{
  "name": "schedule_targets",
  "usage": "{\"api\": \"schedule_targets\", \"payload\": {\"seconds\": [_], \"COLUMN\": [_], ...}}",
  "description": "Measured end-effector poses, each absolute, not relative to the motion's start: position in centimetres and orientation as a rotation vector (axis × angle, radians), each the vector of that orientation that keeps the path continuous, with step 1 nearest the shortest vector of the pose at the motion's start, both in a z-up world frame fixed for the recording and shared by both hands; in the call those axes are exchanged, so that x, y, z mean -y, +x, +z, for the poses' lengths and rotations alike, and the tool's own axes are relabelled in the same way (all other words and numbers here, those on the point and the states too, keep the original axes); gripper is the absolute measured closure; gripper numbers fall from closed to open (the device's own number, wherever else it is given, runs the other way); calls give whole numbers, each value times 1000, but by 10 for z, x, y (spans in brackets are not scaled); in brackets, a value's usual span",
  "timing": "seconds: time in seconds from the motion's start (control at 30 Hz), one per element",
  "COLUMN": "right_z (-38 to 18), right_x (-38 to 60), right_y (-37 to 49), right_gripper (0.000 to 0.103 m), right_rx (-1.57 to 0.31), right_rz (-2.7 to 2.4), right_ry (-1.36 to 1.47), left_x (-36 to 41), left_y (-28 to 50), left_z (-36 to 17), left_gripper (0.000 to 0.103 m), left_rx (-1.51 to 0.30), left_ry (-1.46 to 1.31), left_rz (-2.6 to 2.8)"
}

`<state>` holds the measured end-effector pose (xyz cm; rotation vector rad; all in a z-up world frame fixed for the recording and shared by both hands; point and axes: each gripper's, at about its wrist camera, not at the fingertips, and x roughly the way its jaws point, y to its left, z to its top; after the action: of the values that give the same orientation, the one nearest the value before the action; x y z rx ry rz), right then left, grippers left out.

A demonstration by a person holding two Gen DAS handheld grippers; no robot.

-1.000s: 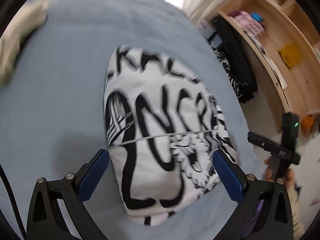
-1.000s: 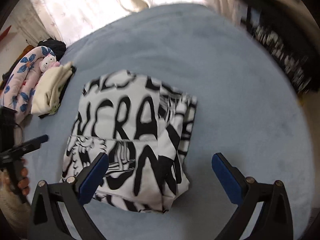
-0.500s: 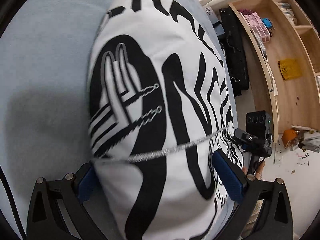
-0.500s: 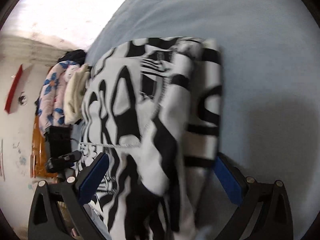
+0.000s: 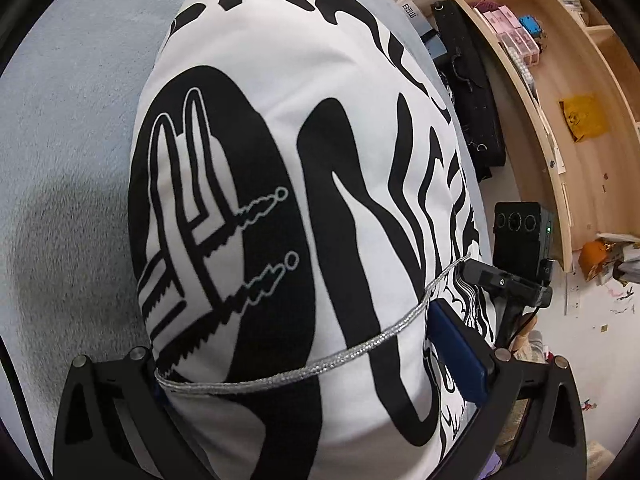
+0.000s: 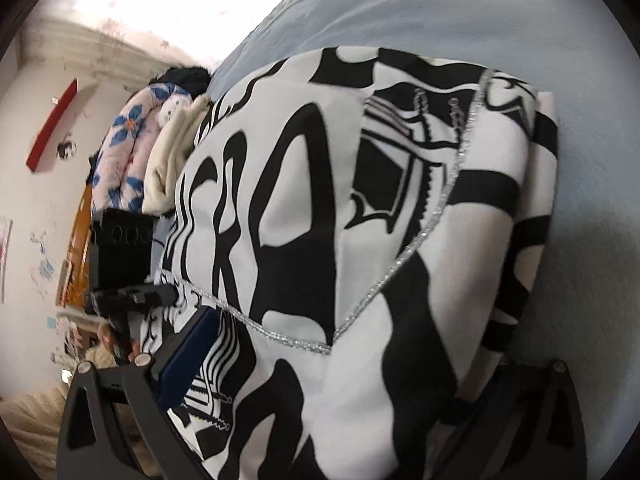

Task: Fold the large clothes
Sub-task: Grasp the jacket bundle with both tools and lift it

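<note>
I am working over a pale blue fleecy bed cover [image 5: 72, 128], which fills the upper right of the right wrist view too. To the right in the left wrist view stands a light wooden shelf unit [image 5: 568, 92] holding small pink boxes, with one long black bag [image 5: 468, 92] leaning at its foot. In the right wrist view a white wall carries one red strip [image 6: 52, 120], and beside the bed cover's far edge lie one pink quilt with blue flowers [image 6: 124, 152] and one cream folded garment [image 6: 168, 164].

The folded white garment with bold black lettering and a silver trim line [image 5: 288, 216] lies on the bed cover and crowds both lenses. My left gripper [image 5: 316, 376] sits spread wide with the fold bulging between its two fingers; its left pad is buried under cloth, so I cannot tell whether it touches. My right gripper [image 6: 320, 392] is likewise spread around the other end, its right finger mostly covered by fabric. Each view shows the opposite gripper's black body beyond the garment, with fingertips of the hand holding it barely visible. The lettering is cut off and unreadable.
</note>
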<state>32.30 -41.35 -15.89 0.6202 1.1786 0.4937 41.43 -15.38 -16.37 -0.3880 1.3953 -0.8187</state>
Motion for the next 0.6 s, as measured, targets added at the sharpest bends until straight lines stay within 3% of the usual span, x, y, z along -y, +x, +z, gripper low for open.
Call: {"api": "schedule_targets", "payload": {"seconds": [0.2, 0.27, 0.37, 0.53, 0.6], "right_z": [-156, -152, -147, -132, -124], "right_x": [398, 391, 389, 392, 391], "right_y": [326, 326, 325, 321, 318], "right_gripper": [0, 5, 18, 53, 59], "right_rx": [-1200, -1204, -1202, -1181, -1162], "right_rz": [437, 399, 372, 348, 339], "right_ry": [531, 486, 449, 494, 501], "left_x": [167, 170, 175, 181, 184], "left_y": [413, 412, 410, 407, 404], "left_z": [-154, -149, -138, -121, -111], "left_gripper": [5, 9, 15, 26, 31], "left_rx": [-1386, -1378, -1349, -1295, -1263], "left_ry": [-302, -276, -230, -188, -172], "left_rz": [-744, -724, -700, -684, -687]}}
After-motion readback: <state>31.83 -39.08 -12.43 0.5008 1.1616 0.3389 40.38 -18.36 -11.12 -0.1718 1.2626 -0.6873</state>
